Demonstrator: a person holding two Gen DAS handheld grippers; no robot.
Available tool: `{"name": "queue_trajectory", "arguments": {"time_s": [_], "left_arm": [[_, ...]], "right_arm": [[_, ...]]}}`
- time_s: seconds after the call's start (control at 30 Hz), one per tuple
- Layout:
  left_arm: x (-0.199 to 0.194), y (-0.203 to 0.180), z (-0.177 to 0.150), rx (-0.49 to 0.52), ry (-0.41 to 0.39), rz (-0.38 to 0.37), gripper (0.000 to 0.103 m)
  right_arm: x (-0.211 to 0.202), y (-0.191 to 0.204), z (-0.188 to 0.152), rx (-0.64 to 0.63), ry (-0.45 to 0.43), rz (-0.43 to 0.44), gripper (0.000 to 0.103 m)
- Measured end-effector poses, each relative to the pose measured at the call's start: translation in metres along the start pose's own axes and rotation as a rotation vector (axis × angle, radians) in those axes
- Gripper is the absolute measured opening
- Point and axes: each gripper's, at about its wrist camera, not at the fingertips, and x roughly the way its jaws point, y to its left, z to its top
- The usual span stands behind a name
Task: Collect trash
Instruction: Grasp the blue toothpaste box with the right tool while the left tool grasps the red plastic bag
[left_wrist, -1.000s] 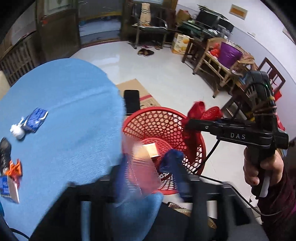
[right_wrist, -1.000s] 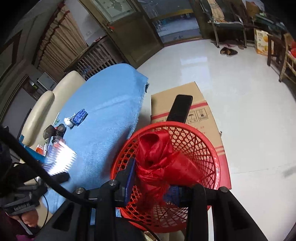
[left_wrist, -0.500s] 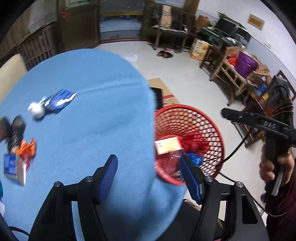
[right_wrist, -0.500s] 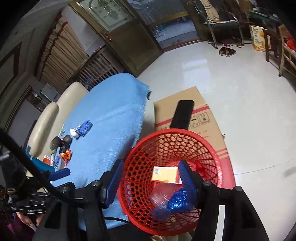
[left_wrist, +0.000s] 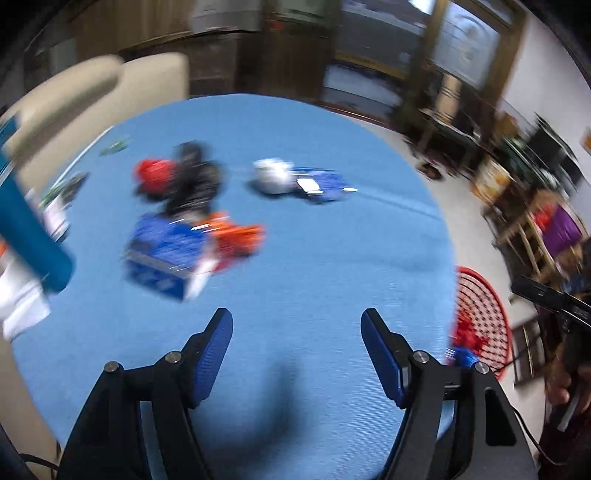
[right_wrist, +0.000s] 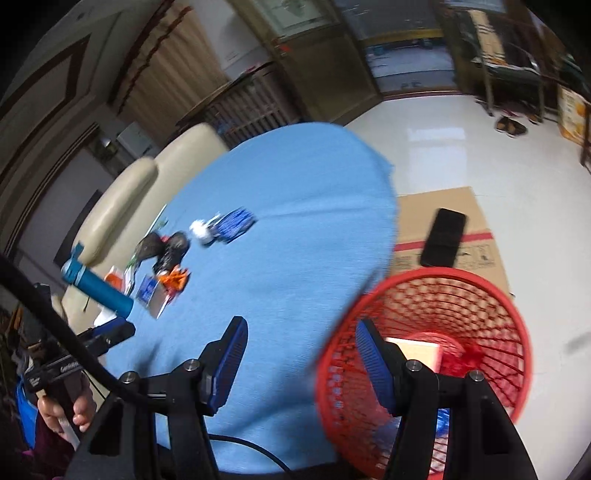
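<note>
My left gripper (left_wrist: 297, 341) hangs empty over the blue table (left_wrist: 314, 258), jaws apart and just now widening. My right gripper (right_wrist: 299, 345) is empty too, jaws spread, straddling the table edge and the red basket (right_wrist: 491, 291) just ahead. The trash pile (left_wrist: 192, 229) lies farther ahead of the left fingers, with a blue wrapper (left_wrist: 321, 184) beyond. Blur smears the pile, so I could grab the teal bottle (left_wrist: 26, 225) beside it instead. I can't tell what each piece is.
</note>
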Motion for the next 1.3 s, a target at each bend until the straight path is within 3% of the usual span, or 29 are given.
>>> {"name": "queue_trajectory", "arguments": {"time_s": [0.23, 0.4, 0.67, 0.87, 1.07, 1.2, 1.3], "left_arm": [[-0.004, 0.080, -0.007, -0.182, -0.021, 0.078, 0.073], [-0.006, 0.102, 0.008, -0.205, -0.049, 0.108, 0.073], [0.002, 0.109, 0.056, -0.153, -0.092, 0.087, 0.073], [0.028, 0.146, 0.109, -0.232, -0.077, 0.154, 0.073], [0.078, 0.167, 0.156, -0.315, -0.006, 0.212, 0.073], [0.109, 0.180, 0.172, -0.366, 0.050, 0.213, 0.073], [0.128, 0.188, 0.181, -0.402, 0.093, 0.171, 0.073]], "right_arm": [[0.045, 0.070, 0.022, -0.135, 0.053, 0.053, 0.066], [0.081, 0.110, 0.040, -0.186, 0.087, 0.097, 0.066], [0.134, 0.147, 0.071, -0.226, 0.090, 0.114, 0.066], [0.167, 0.143, 0.106, -0.268, 0.058, 0.049, 0.065], [0.210, 0.124, 0.130, -0.336, 0.100, 0.004, 0.066], [0.227, 0.115, 0.137, -0.385, 0.114, 0.013, 0.072], [0.236, 0.116, 0.139, -0.423, 0.133, 0.026, 0.076]]}}
